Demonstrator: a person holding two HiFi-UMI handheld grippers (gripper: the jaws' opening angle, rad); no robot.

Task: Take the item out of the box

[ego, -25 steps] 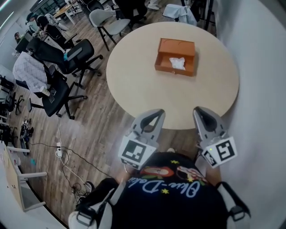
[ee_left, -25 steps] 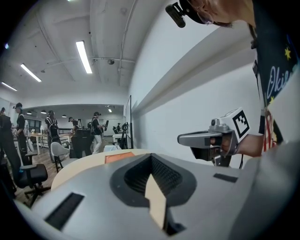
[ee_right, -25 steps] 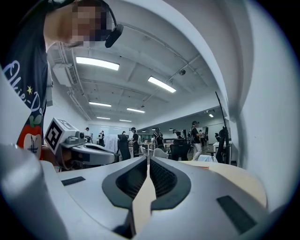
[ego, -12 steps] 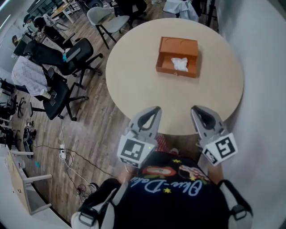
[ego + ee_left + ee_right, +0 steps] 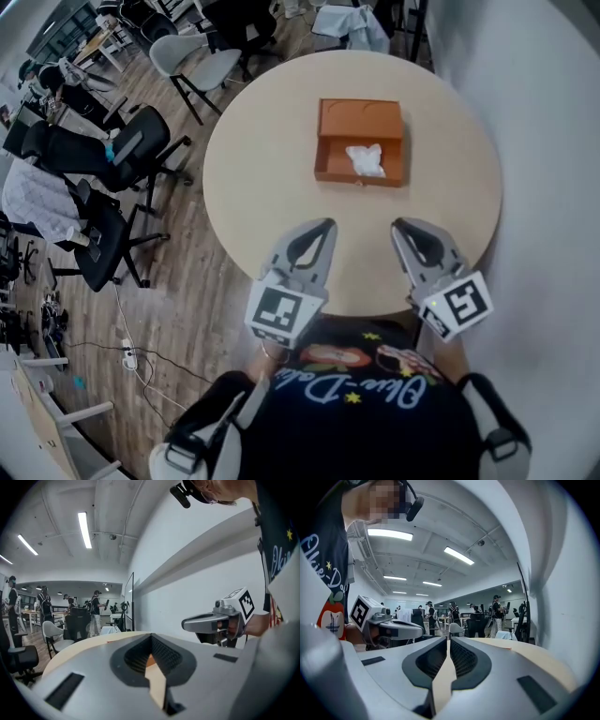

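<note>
**Both grippers shut, short of the box**

The left gripper (image 5: 324, 226) and right gripper (image 5: 397, 225) hover with jaws together, empty, over the tabletop's (image 5: 267, 187) near edge. The white crumpled item (image 5: 366, 159) lies inside the open orange box (image 5: 361, 117), well apart from both.

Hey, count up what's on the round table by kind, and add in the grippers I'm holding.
orange box: 1
white crumpled item, lying inside the box: 1
grippers: 2, the left gripper and the right gripper, both shut and empty
Total: 4
</note>
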